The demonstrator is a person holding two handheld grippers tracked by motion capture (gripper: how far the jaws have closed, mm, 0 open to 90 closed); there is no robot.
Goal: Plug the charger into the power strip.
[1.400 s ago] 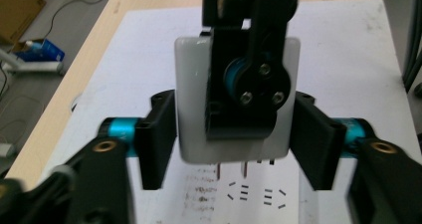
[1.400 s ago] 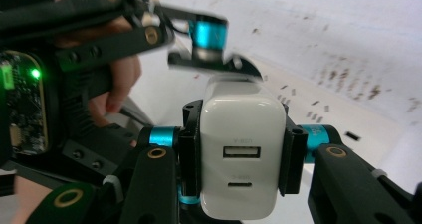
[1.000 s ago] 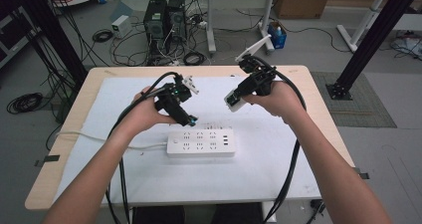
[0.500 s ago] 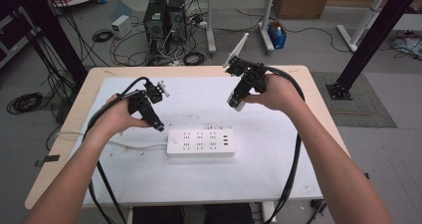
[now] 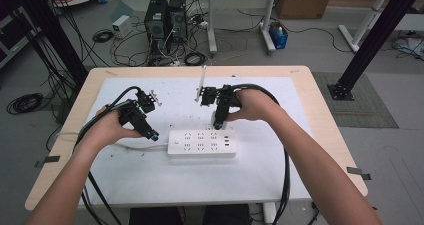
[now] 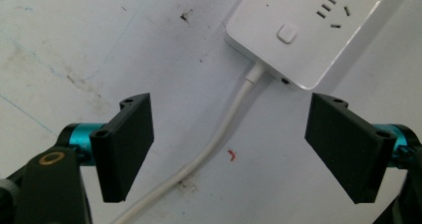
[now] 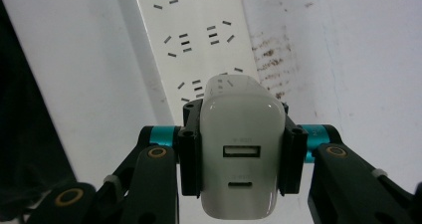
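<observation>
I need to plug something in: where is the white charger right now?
In the right gripper view, the white charger is clamped in the right hand-held gripper, just above the power strip's near end.

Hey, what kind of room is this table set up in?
Probably a lab or workshop: computer towers sit on the floor among tangled cables, and black metal frame posts stand around the table.

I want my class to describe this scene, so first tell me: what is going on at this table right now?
A person works at a white table with a gripper in each hand. The right gripper is shut on a white charger, held over the far right end of a white power strip. The left gripper is open above the strip's cord, near the end with the switch button. The charger is not visibly plugged in yet.
</observation>
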